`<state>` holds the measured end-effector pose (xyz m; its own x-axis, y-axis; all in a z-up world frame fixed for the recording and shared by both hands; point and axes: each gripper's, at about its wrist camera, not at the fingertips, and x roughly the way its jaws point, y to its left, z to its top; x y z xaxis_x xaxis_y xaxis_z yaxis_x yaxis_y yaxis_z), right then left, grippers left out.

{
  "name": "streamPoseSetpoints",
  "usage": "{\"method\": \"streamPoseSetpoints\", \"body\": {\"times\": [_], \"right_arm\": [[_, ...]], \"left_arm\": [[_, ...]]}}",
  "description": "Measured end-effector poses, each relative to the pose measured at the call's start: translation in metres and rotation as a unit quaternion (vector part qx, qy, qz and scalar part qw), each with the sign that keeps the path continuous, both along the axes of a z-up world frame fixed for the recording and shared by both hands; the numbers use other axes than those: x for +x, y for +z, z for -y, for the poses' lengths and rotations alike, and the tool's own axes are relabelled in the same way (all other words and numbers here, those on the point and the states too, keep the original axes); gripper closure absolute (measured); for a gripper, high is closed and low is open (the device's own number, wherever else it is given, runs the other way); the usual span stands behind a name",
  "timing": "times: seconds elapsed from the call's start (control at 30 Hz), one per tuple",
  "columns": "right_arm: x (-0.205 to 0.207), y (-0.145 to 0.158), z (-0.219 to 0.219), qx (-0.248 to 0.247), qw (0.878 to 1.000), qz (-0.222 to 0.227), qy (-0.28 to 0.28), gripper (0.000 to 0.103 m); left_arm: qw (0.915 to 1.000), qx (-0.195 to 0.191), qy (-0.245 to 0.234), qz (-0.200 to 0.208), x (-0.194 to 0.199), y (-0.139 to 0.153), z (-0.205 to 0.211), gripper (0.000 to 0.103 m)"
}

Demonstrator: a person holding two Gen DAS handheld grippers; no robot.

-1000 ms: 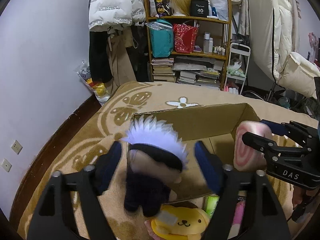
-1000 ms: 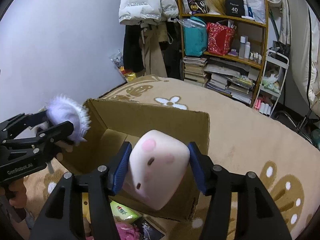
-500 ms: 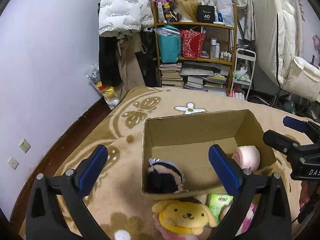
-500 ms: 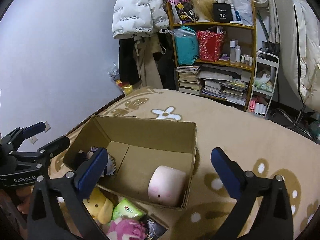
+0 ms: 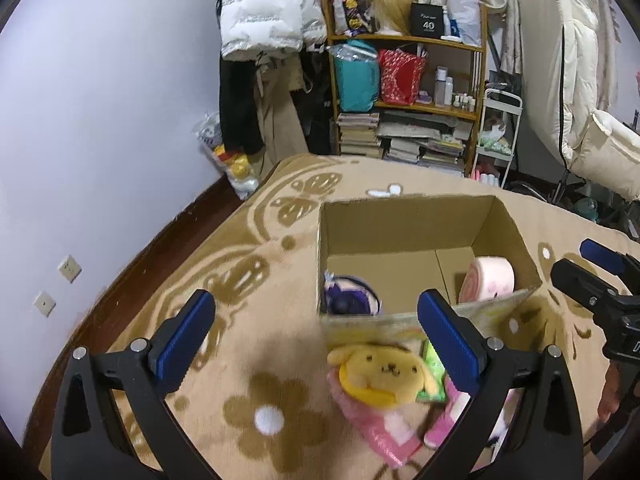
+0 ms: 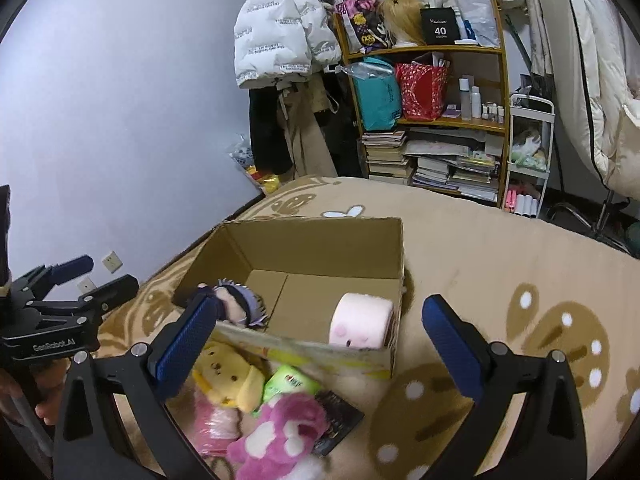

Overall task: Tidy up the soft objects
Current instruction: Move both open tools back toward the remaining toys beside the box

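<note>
An open cardboard box (image 5: 404,222) (image 6: 312,240) stands on a tan patterned rug. Inside it lie a white-haired dark doll (image 5: 350,294) (image 6: 236,300) at the left and a pink roll-shaped plush (image 5: 488,282) (image 6: 362,322) at the right. In front of the box sit a yellow dog plush (image 5: 384,374) (image 6: 230,378), a green packet (image 6: 290,384) and a pink-purple plush (image 6: 280,436). My left gripper (image 5: 316,340) and my right gripper (image 6: 320,344) are both open and empty, held back above the box's near wall.
A wooden shelf (image 5: 408,92) with bags, books and bottles stands behind the rug, with hanging coats (image 5: 264,20) to its left and a white cart (image 5: 498,136) to its right. The wall (image 5: 100,120) runs along the left. A dark booklet (image 6: 336,424) lies by the plushes.
Both grippers opened and let go: the doll and the pink roll plush dropped into the box. Both grippers then pulled back and rose, so the box and the toys in front show.
</note>
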<state>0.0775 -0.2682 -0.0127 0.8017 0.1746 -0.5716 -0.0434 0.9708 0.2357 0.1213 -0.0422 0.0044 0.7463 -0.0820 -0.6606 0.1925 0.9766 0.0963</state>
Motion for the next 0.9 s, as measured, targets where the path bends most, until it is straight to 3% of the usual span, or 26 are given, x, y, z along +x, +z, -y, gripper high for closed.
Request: {"method": "streamPoseSetpoints", "body": {"times": [0.4, 0.9], "right_arm": [[-0.029, -0.018, -0.012, 0.018, 1.0, -0.015, -0.004, 0.0], [-0.027, -0.055, -0.012, 0.039, 0.997, -0.067, 0.001, 0.0]], "left_arm": [[0.9983, 0.011, 0.016, -0.055, -0.036, -0.027, -0.011, 0.002], [0.9962, 0.021, 0.005, -0.085, -0.027, -0.055, -0.005, 0.002]]}}
